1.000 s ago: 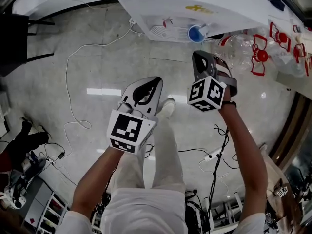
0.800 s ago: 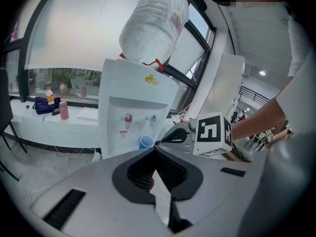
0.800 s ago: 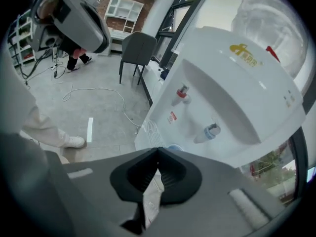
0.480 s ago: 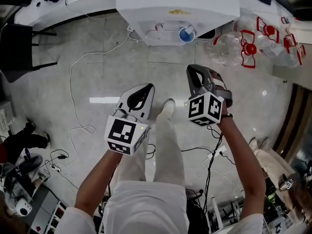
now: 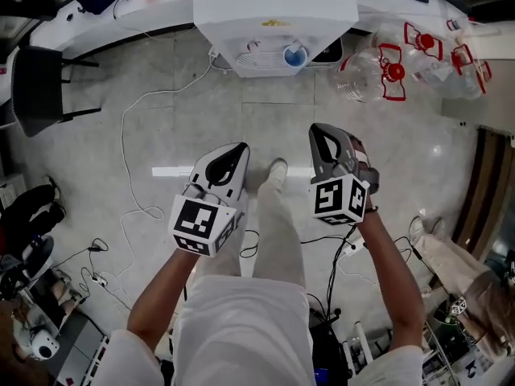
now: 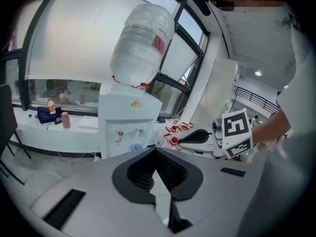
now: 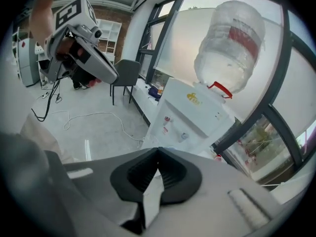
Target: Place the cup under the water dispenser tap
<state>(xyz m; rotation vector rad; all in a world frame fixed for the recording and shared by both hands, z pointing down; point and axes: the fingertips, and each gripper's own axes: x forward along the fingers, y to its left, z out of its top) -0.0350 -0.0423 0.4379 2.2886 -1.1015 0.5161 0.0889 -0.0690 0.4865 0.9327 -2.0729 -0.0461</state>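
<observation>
A blue cup (image 5: 294, 55) stands on the drip tray of the white water dispenser (image 5: 273, 10), under its taps. In the left gripper view the cup (image 6: 138, 146) shows small, below the taps of the dispenser (image 6: 129, 125). My left gripper (image 5: 241, 146) and right gripper (image 5: 315, 128) hang side by side over the floor, well short of the dispenser and apart from the cup. Both are shut with nothing between the jaws. The right gripper view shows the dispenser (image 7: 190, 117) with its big bottle on top; its cup is hidden behind the jaws.
Empty water bottles with red handles (image 5: 378, 71) lie right of the dispenser. A white cable (image 5: 129, 135) loops over the floor at left, near a black chair (image 5: 36, 87). The person's shoe (image 5: 278, 171) is between the grippers. More cables and a power strip (image 5: 350, 248) lie at lower right.
Both grippers have risen and drawn back from the dispenser, which now looks smaller and farther off. The right gripper has rolled somewhat. The cup stays under the tap.
</observation>
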